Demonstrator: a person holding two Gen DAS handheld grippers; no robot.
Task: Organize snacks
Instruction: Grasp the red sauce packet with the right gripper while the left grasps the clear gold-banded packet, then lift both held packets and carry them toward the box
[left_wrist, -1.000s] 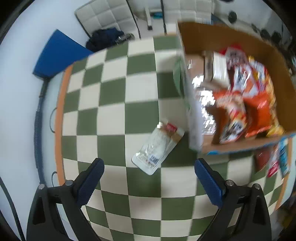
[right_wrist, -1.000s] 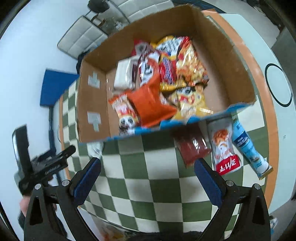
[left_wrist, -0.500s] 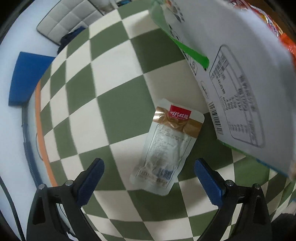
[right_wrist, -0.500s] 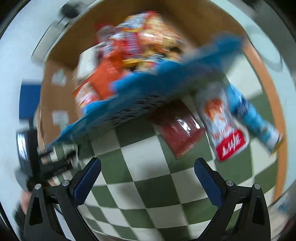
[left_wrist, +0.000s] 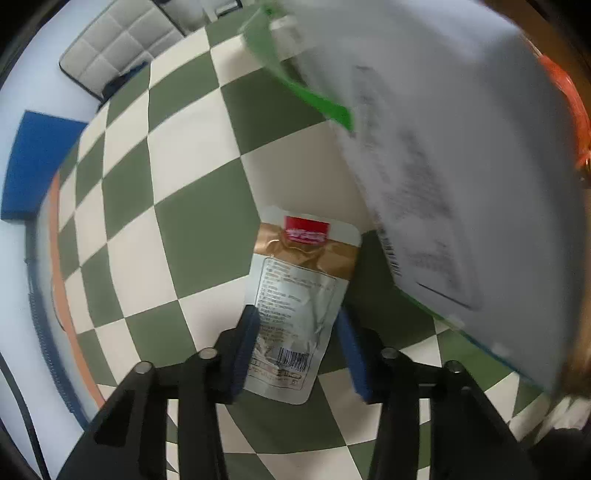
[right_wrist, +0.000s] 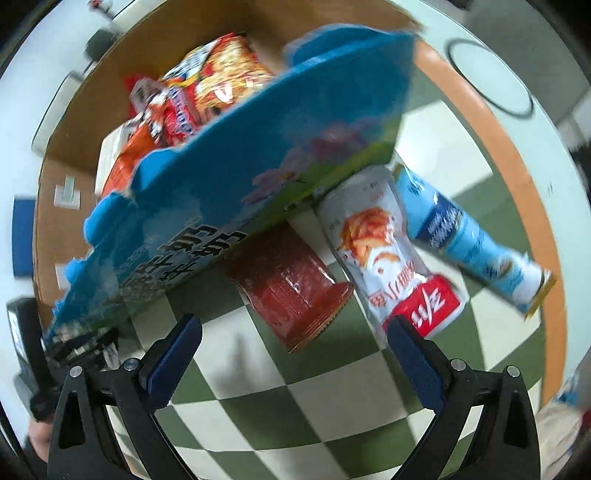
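On the checkered desk (left_wrist: 192, 236), just beside the white printed wall of the snack box (left_wrist: 461, 155), lies a clear pouch (left_wrist: 299, 295) with a gold band and red label. My left fingers (left_wrist: 297, 350) have narrowed around its lower end, their pads at its edges; I cannot tell whether they grip. My right fingers (right_wrist: 293, 362) stand wide apart before a red packet (right_wrist: 291, 284), a white sachet (right_wrist: 384, 251) and a blue packet (right_wrist: 469, 240).

Left tongs (left_wrist: 295, 354) nearly closed — right tongs (right_wrist: 291, 354) spread wide.
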